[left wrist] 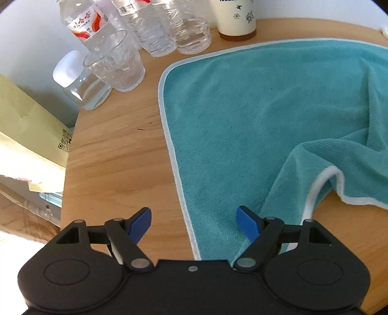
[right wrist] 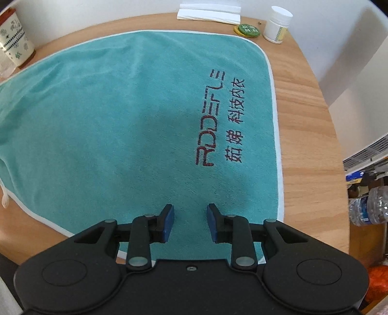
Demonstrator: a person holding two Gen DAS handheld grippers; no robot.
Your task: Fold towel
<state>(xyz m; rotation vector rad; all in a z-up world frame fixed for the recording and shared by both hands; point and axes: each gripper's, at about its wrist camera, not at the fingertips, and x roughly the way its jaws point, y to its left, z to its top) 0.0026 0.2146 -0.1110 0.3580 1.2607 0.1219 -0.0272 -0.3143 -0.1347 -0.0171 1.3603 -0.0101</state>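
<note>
Closest to me, the left gripper (left wrist: 194, 224) hangs with its jaws spread wide and empty over the near left edge of the teal towel (left wrist: 254, 126), while the right gripper (right wrist: 189, 221) hovers part-open above the cloth, gripping nothing. The towel lies spread on the round wooden table (left wrist: 116, 157), its near edge rumpled into a raised fold. Beyond it stand clear bottles (left wrist: 155, 26), a glass (left wrist: 116, 65) and a patterned cup (left wrist: 235, 17).
</note>
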